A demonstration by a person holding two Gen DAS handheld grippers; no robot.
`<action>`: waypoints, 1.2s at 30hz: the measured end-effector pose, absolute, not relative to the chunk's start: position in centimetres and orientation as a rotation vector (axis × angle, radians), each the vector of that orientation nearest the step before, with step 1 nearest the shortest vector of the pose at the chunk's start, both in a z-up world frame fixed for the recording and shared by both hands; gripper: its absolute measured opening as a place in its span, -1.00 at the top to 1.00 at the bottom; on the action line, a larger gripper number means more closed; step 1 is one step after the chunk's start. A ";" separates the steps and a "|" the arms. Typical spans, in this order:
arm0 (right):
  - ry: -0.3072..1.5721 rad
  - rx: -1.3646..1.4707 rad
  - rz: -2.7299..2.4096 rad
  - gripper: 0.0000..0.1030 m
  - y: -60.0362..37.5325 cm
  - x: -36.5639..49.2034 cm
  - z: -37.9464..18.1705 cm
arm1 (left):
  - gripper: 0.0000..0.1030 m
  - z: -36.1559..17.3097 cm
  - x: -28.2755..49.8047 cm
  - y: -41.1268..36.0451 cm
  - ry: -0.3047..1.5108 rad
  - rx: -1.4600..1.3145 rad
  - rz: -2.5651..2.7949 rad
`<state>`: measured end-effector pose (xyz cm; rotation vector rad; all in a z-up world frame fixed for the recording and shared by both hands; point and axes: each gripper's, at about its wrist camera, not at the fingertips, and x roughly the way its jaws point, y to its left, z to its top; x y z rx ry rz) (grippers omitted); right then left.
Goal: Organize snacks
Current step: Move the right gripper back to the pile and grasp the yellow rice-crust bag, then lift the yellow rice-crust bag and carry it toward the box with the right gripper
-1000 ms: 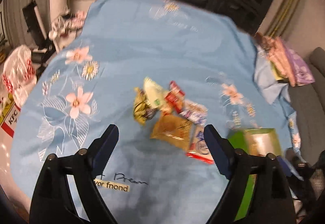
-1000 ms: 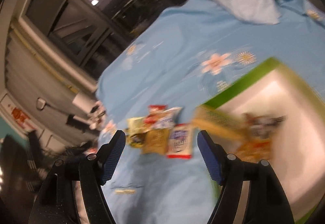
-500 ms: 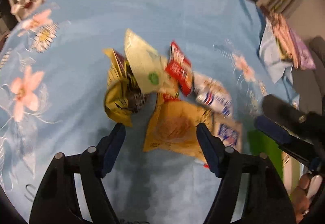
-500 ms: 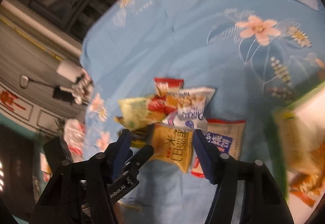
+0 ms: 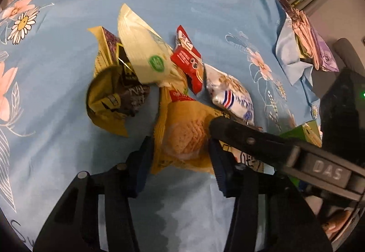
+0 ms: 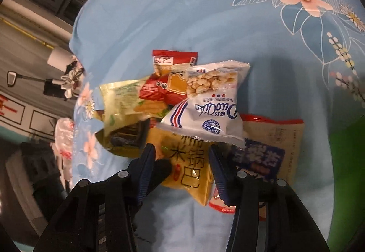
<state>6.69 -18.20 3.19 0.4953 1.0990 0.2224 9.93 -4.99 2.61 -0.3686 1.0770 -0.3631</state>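
My left tongs [image 5: 180,156] had just been closing and pinched the crinkly yellow packet [image 5: 184,135]; my right tongs [image 6: 182,167], also closing, straddled it, contact unclear.

Warm, dim indoor light falls from above. My fingers [image 5: 141,160] throw soft grey shadows onto the blue cloth [image 5: 182,1] beneath them. The fisheye lens bends both views hard, and the corners go black. The pale green packet [image 5: 146,55] is smeared by motion blur. The white peanut bag [image 6: 212,101] reads sharp, with mild glare on its foil.
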 end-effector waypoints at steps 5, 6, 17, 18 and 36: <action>1.113 0.509 0.267 -0.03 -18.2 6.9 2.1 | 0.15 2.7 9.4 -6.2 1.044 -0.316 -0.386; 1.108 0.500 0.268 -0.05 -18.0 6.7 2.2 | 0.17 2.8 9.2 -6.1 1.047 -0.323 -0.384; 1.039 0.540 0.299 -0.03 -18.1 3.5 4.6 | 0.27 5.5 7.1 -6.5 0.970 -0.276 -0.384; 1.023 0.537 0.304 -0.03 -18.1 3.1 5.1 | 0.27 5.9 6.8 -6.5 0.957 -0.273 -0.385; 0.815 0.480 0.323 -0.03 -19.0 -2.3 12.4 | 0.28 11.9 2.6 -7.8 0.760 -0.258 -0.453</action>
